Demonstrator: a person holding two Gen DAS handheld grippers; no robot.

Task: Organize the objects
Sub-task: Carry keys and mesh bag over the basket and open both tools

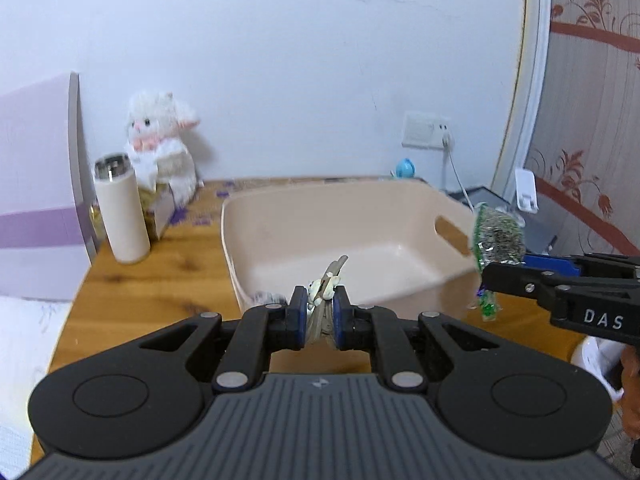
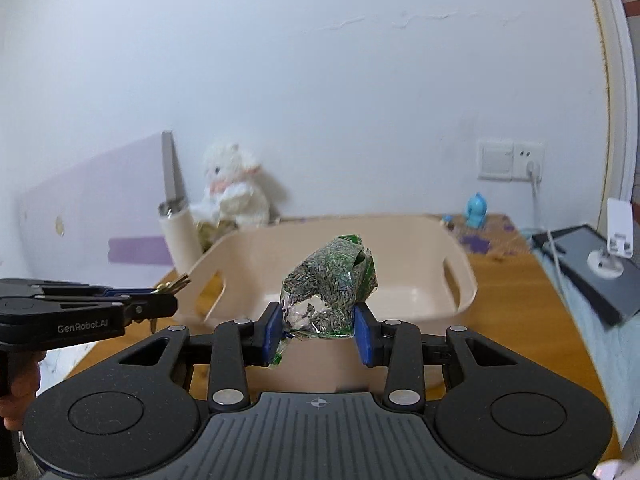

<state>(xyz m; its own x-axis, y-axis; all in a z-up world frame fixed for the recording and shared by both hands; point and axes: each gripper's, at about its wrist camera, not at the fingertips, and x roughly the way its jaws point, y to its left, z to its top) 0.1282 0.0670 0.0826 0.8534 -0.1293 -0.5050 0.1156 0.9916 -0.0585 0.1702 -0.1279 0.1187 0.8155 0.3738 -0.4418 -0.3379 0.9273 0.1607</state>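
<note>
A beige plastic basket with handle slots stands on the wooden table, also in the right wrist view. My left gripper is shut on a bunch of keys, held just in front of the basket's near wall; it shows at the left of the right wrist view. My right gripper is shut on a clear green-edged packet of dried bits, held before the basket's near rim. The packet shows beside the basket's right end in the left wrist view.
A white plush toy, a cream bottle and a small box sit at the table's back left. A blue figurine stands at the back right below a wall socket. A dark flat device lies at the right.
</note>
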